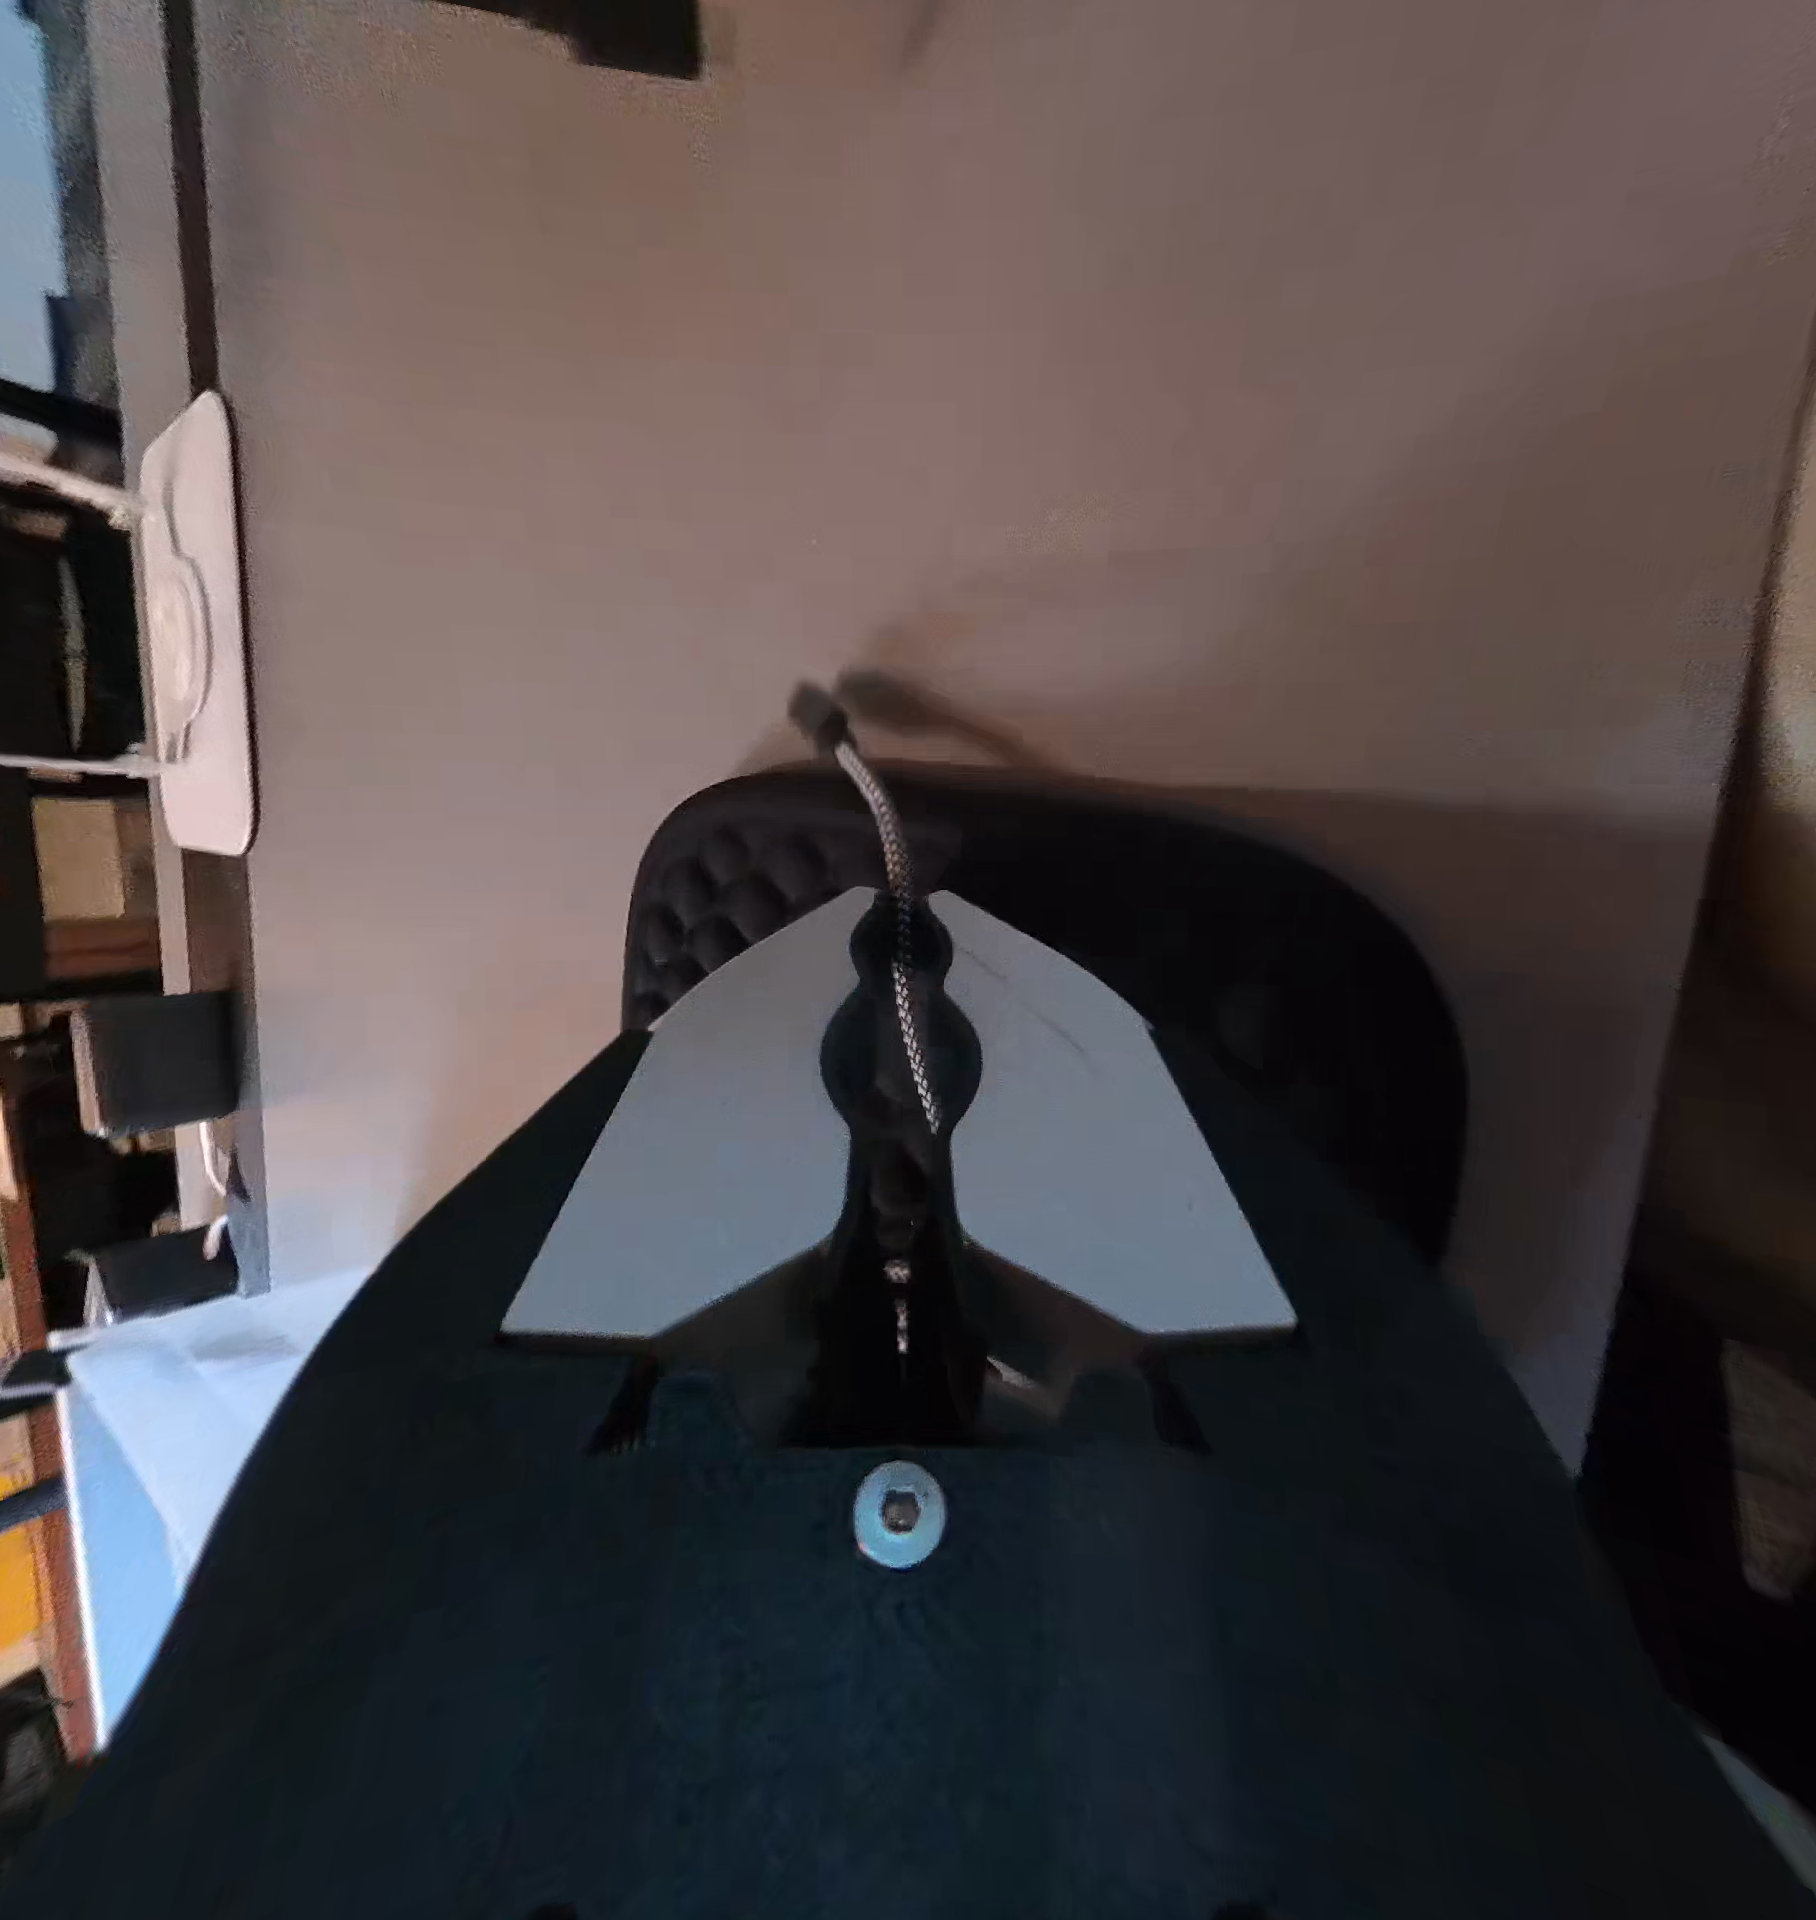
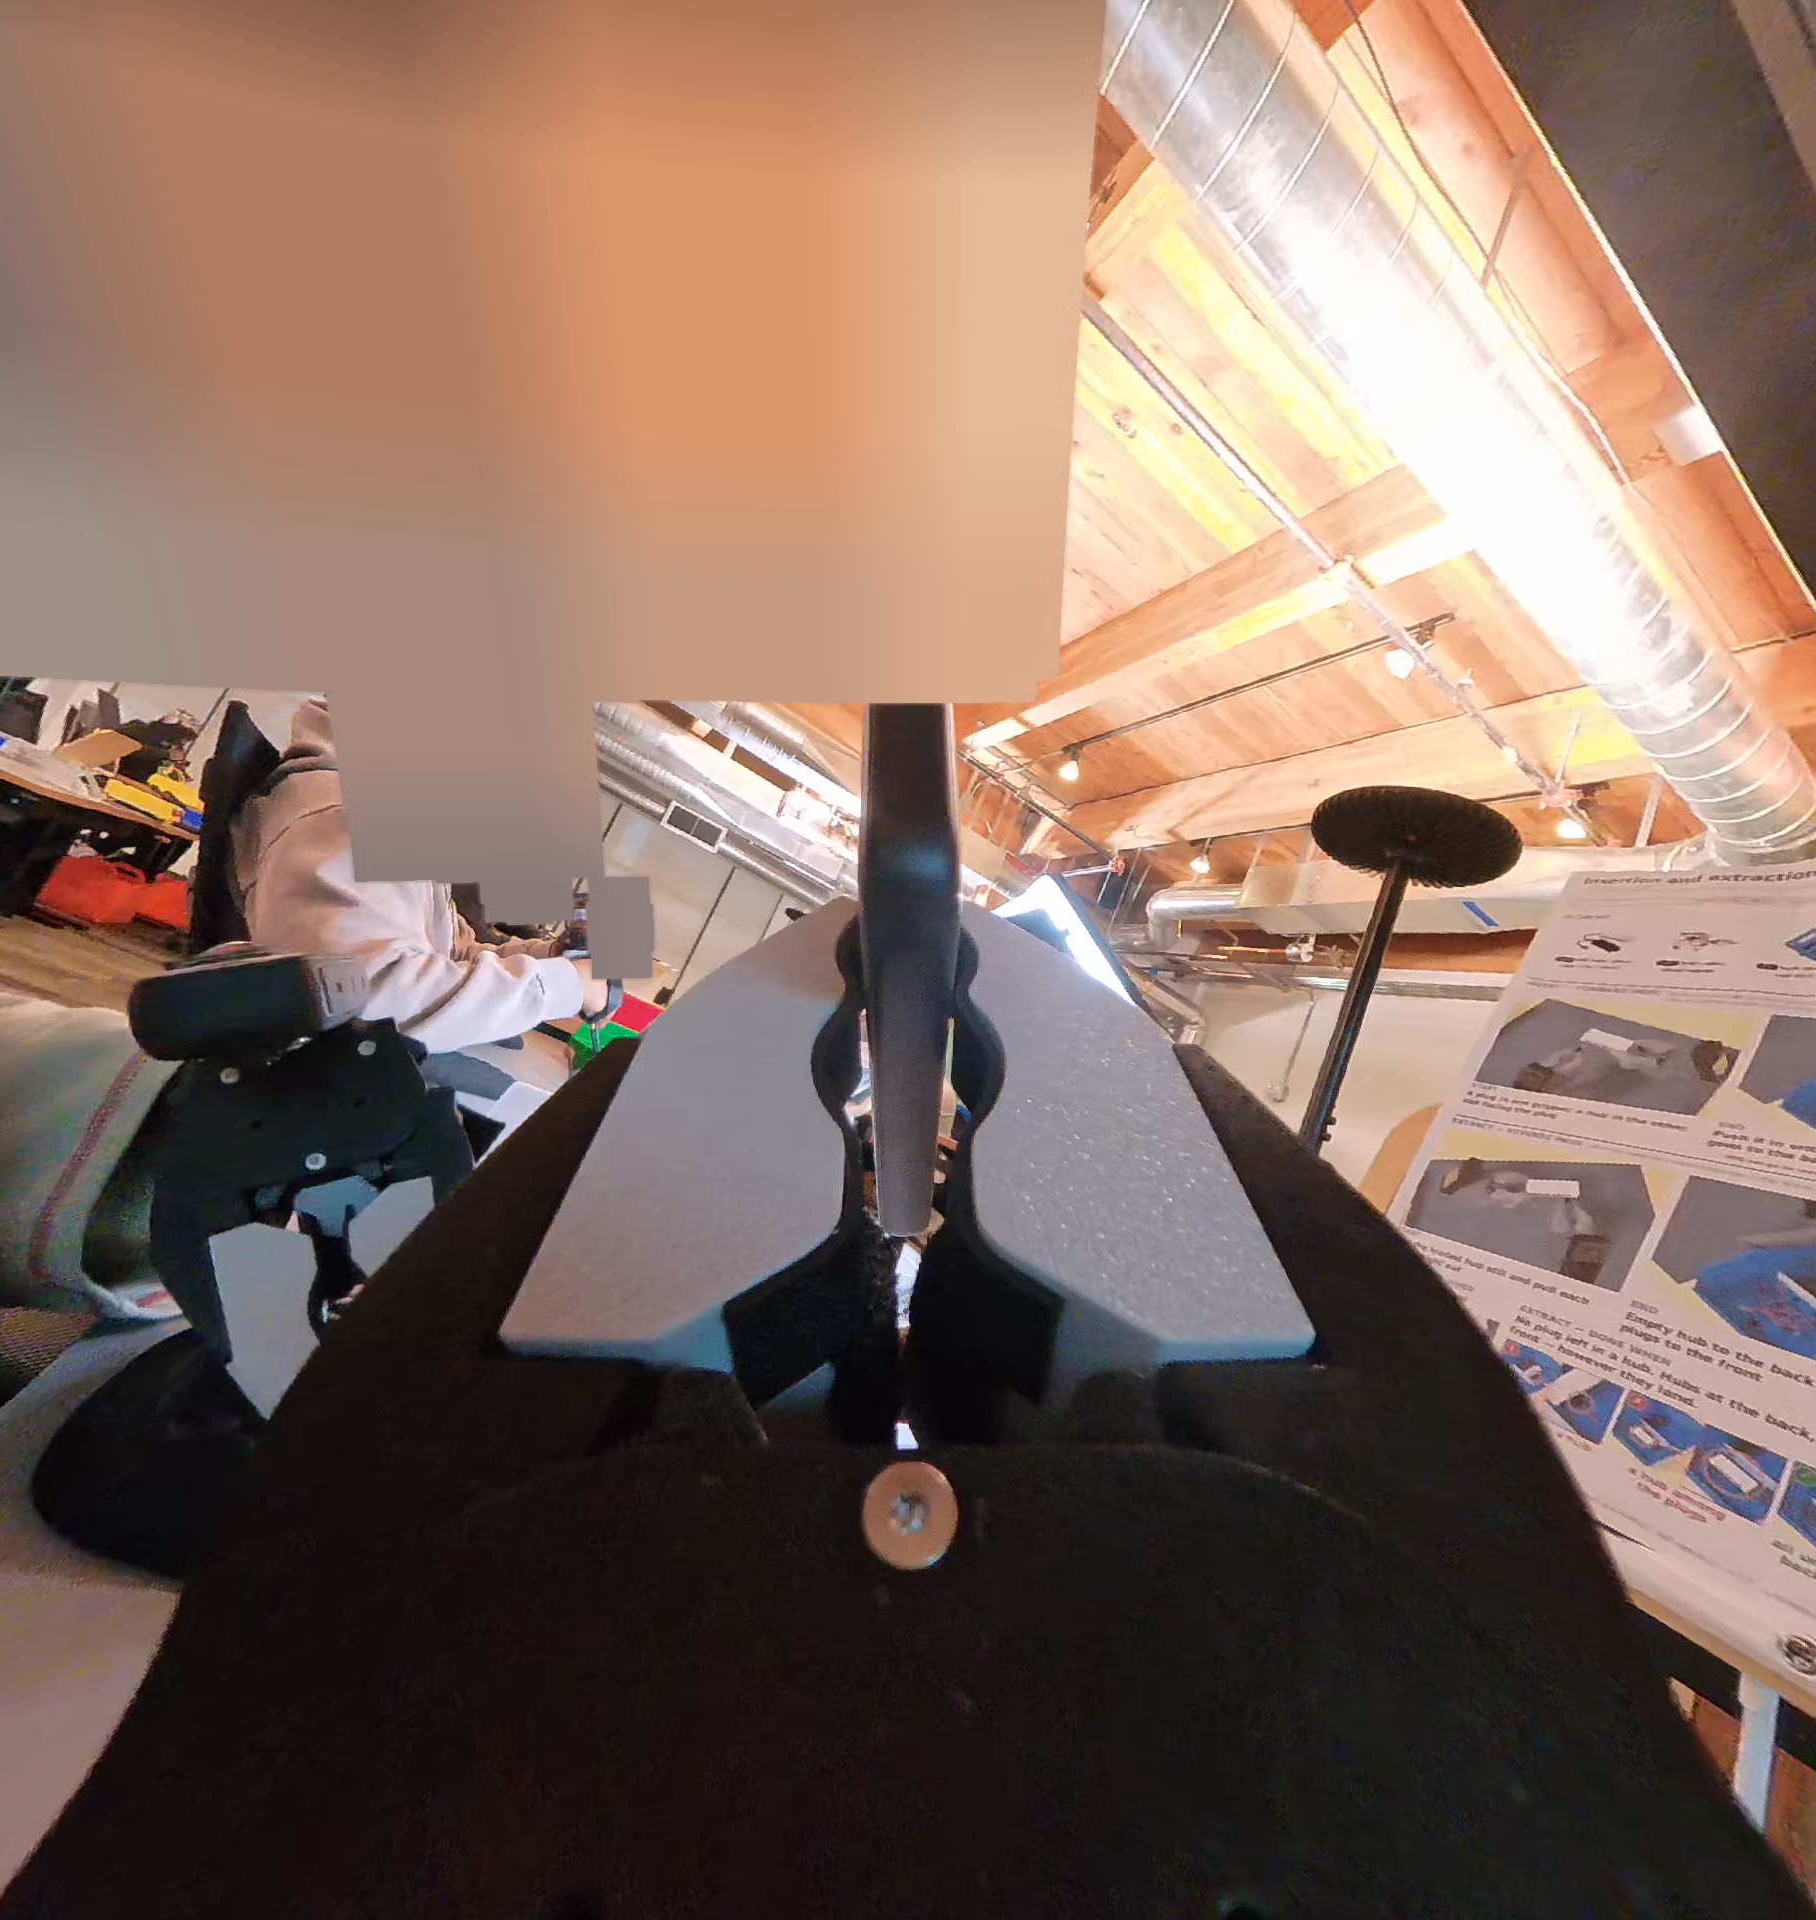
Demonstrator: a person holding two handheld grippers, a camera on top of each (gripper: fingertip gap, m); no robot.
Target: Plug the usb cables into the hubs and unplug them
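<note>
Cable first: the left gripper (image 1: 899, 914) has its grey-padded fingers (image 1: 748, 1122) closed on a braided grey-and-black usb cable (image 1: 902, 935), whose dark plug (image 1: 816, 712) sticks out past the tips, free to be aimed at a port. The right gripper (image 2: 904, 935) has its fingers (image 2: 706, 1132) clamped on the narrow edge of a slim dark grey slab (image 2: 909, 914), probably the hub, held rigid so a plug can be pushed against it. Relative to that slab, the left gripper sits well apart at lower left, angled downward, while the right gripper tilts up toward the wooden ceiling (image 2: 1247, 436). No port shows in either view.
</note>
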